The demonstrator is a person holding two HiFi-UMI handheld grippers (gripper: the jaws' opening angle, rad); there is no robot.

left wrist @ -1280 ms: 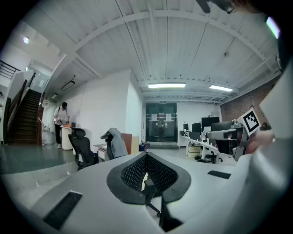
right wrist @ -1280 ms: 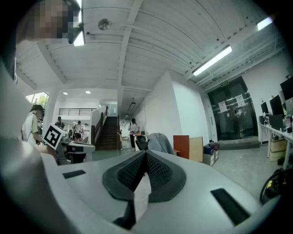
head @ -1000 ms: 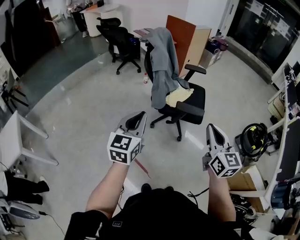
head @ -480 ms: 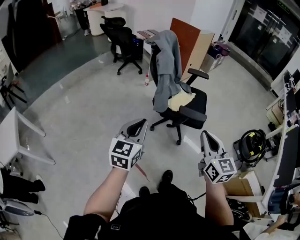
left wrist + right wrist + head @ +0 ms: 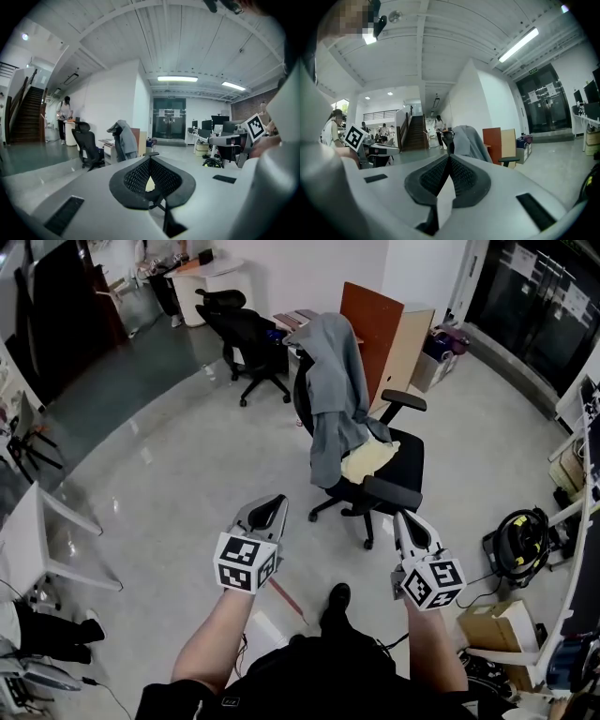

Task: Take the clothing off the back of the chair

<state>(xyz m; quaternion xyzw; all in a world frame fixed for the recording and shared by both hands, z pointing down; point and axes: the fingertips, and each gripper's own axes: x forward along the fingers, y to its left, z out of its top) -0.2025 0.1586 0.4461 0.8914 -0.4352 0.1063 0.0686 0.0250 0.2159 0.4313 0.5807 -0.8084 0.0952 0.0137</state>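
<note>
A grey jacket point(image 5: 336, 395) hangs over the back of a black office chair point(image 5: 380, 474), with a pale yellow cushion point(image 5: 367, 458) on the seat. The jacket also shows far off in the left gripper view as the jacket point(image 5: 123, 140) and in the right gripper view as the jacket point(image 5: 469, 142). My left gripper point(image 5: 275, 504) is shut and empty, well short of the chair on its near left. My right gripper point(image 5: 405, 518) is shut and empty too, just in front of the chair's near armrest point(image 5: 392, 489), apart from it.
A second black chair point(image 5: 244, 334) stands behind, by a white desk point(image 5: 208, 273). Brown and beige boards point(image 5: 384, 329) lean behind the jacket chair. A white table frame point(image 5: 52, 540) is at left; a cardboard box point(image 5: 492, 620) and black-yellow gear point(image 5: 520, 540) at right. A person's foot point(image 5: 337, 601) is below.
The chair and jacket have come nearer in the head view. Both grippers have moved forward toward the chair and stayed shut; the right one now sits close to the armrest.
</note>
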